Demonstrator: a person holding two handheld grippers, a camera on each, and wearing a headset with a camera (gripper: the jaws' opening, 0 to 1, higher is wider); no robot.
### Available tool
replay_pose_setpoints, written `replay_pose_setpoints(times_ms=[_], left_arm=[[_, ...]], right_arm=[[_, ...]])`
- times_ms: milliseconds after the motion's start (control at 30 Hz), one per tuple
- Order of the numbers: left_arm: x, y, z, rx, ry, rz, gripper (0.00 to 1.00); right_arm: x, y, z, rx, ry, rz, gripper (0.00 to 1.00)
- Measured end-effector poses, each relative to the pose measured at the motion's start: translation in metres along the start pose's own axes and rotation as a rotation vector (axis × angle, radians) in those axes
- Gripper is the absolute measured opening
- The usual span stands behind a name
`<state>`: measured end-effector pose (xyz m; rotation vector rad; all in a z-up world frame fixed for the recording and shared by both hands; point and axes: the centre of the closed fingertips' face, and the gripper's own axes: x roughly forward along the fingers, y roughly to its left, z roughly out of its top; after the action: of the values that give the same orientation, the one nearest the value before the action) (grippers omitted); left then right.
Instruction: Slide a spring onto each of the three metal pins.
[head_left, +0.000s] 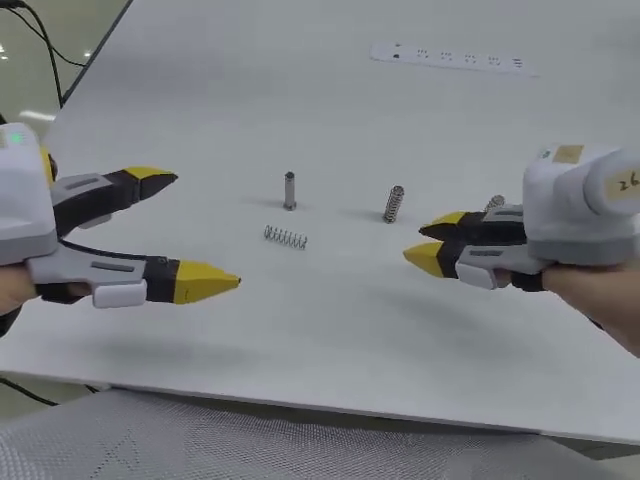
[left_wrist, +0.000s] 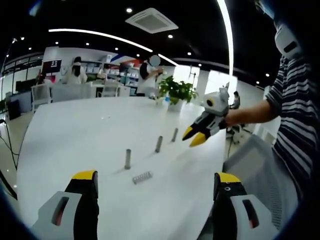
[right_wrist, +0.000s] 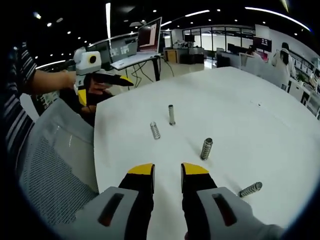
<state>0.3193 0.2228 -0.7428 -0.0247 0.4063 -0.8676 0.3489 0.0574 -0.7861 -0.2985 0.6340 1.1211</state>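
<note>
- I am holding my left gripper (head_left: 190, 230) spread wide and empty. My right gripper (head_left: 428, 242) is hovering with its jaws slightly parted, grasping nothing.
- The loose spring (head_left: 285, 237) is lying flat on the table (head_left: 330, 330), just beside the bare pin (head_left: 290, 190).
- The middle pin (head_left: 394, 204) is wearing a spring, and the half-hidden third pin (head_left: 495, 204) probably is too.
- I am expecting the loose spring to be light, squashy and quick to roll, so I am planning a gentle pinch across its middle coils.
</note>
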Motion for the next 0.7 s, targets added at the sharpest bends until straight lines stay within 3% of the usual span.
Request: replay_pose_setpoints(times_ms=[367, 700], left_arm=[[-0.001, 0.003, 0.001, -0.006, -0.005, 0.005, 0.92], [-0.001, 0.006, -0.001, -0.012, -0.003, 0.005, 0.92]], right_arm=[[0.044, 0.019, 0.033, -0.105, 0.009, 0.077, 0.19], [0.074, 0.022, 0.036, -0.138, 0.050, 0.114, 0.18]])
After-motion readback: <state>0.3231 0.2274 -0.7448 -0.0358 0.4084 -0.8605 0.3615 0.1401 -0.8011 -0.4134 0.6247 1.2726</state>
